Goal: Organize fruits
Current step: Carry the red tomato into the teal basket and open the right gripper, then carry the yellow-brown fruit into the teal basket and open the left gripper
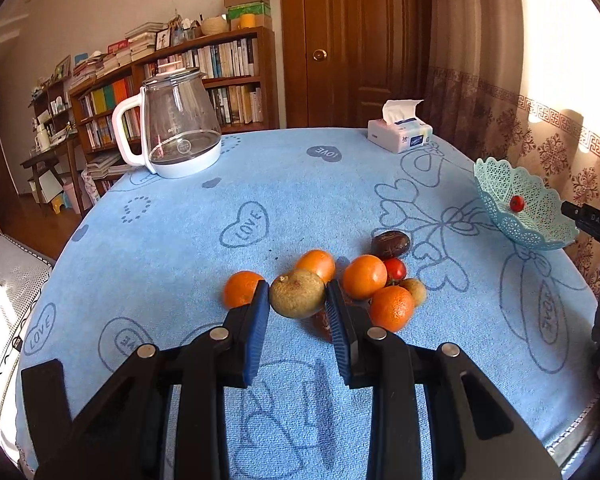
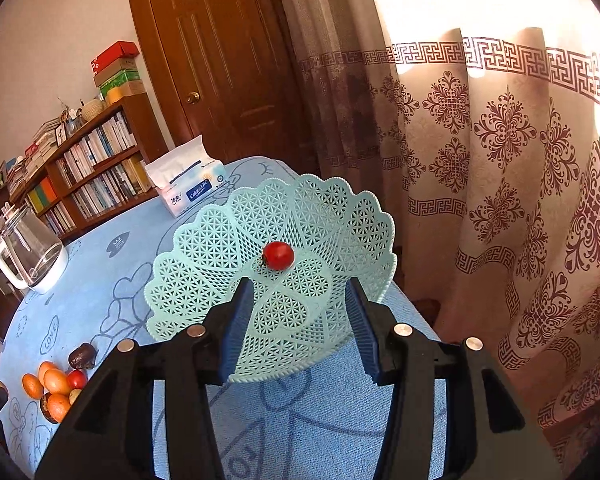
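My left gripper [image 1: 297,295] is shut on a brownish-green round fruit [image 1: 297,293] just above the blue tablecloth. Around it lie several oranges [image 1: 364,277], a red tomato [image 1: 394,269], a dark brown fruit [image 1: 390,244] and a small kiwi-like fruit [image 1: 415,290]. A light blue lattice basket [image 2: 204,256] stands at the table's right edge and holds one red cherry tomato [image 2: 278,255]; it also shows in the left wrist view [image 1: 540,200]. My right gripper [image 2: 296,292] is open and empty, its jaws spread above the basket's near side. The fruit pile shows at lower left of the right wrist view [image 2: 54,386].
A glass kettle [image 1: 176,120] with a white handle stands at the table's far left. A tissue pack [image 1: 400,134] sits at the far edge. A bookshelf [image 1: 188,80], a wooden door [image 1: 352,40] and patterned curtains [image 2: 500,200] surround the table.
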`<state>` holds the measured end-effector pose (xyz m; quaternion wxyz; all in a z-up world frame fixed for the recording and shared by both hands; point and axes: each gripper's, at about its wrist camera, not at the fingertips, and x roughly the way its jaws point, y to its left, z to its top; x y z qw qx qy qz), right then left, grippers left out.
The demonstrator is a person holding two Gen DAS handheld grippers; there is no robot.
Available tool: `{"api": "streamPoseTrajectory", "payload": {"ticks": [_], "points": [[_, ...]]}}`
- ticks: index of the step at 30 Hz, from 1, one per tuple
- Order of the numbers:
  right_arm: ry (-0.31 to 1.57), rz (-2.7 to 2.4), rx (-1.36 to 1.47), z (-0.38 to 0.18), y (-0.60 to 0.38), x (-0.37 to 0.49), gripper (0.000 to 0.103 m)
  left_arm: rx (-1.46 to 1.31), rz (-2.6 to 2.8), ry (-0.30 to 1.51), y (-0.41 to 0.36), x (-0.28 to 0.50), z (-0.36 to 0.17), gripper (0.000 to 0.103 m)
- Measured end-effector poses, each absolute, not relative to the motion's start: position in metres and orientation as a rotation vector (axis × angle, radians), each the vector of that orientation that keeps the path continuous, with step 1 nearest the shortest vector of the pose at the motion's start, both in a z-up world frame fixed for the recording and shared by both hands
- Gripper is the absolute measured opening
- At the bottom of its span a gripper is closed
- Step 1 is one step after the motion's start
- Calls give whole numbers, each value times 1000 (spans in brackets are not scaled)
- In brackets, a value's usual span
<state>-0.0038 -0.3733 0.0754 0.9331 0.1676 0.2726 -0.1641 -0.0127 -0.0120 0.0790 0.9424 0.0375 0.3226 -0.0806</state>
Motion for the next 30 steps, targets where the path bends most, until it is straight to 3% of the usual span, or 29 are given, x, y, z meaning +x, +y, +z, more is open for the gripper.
{"api": "streamPoseTrajectory", "payload": {"ticks": [3, 17, 21, 30], "points": [[512, -402, 346, 76, -375, -9, 60, 107, -198, 639, -30, -9, 87, 30], [466, -501, 473, 71, -400, -26, 61, 164, -487, 643, -160, 27, 112, 29], [461, -502, 504, 69, -404, -27, 66, 158, -543, 673, -191, 44, 110, 30], [467, -500, 527, 67, -406, -27, 66, 152, -629, 763, -242, 72, 93, 30]]}}
